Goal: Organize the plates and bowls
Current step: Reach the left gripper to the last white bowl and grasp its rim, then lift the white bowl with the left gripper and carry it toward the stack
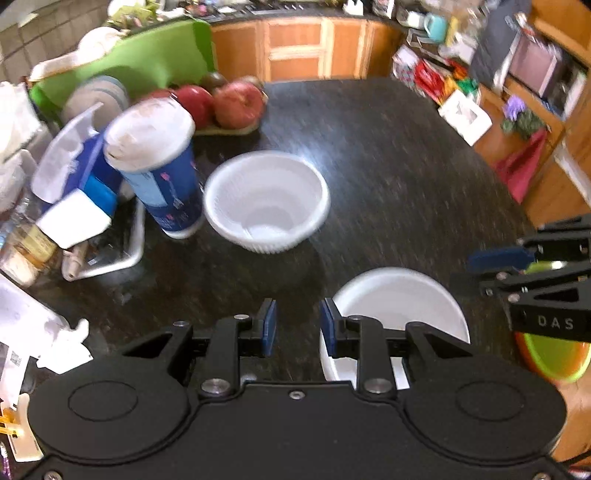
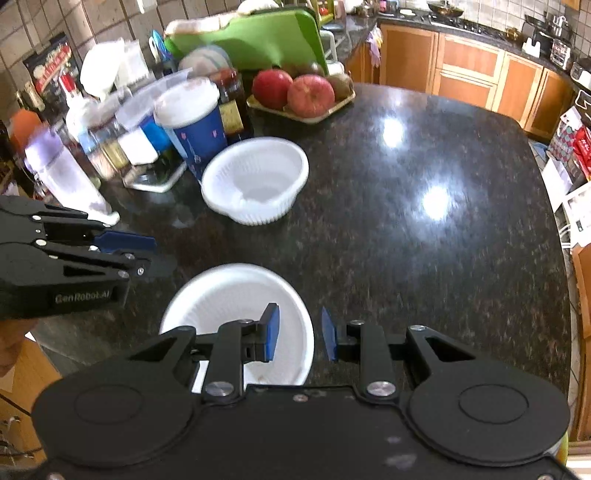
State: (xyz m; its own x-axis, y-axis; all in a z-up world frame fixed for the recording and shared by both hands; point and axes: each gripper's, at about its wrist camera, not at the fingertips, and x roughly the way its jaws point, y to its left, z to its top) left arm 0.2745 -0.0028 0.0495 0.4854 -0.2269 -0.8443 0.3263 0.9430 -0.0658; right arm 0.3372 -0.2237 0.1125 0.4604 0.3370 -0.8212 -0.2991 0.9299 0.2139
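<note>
A white ribbed bowl (image 1: 266,201) sits on the dark granite counter (image 1: 388,155) beside a blue cup. A smooth white bowl (image 1: 399,306) sits at the near edge. My left gripper (image 1: 297,326) is open and empty, just left of the near bowl's rim. In the right wrist view the ribbed bowl (image 2: 255,181) is further off and the smooth bowl (image 2: 236,306) is close below. My right gripper (image 2: 301,334) is open, its left finger over the bowl's inside and its right finger outside the rim. A green and orange bowl (image 1: 554,358) lies under the right gripper at the counter's edge.
A blue cup with a white lid (image 1: 159,166) stands next to the ribbed bowl. A tray of red apples (image 1: 221,107) sits behind it. Bottles, boxes and a green cutting board (image 2: 255,33) crowd the left side. The left gripper shows at the left of the right wrist view (image 2: 144,254).
</note>
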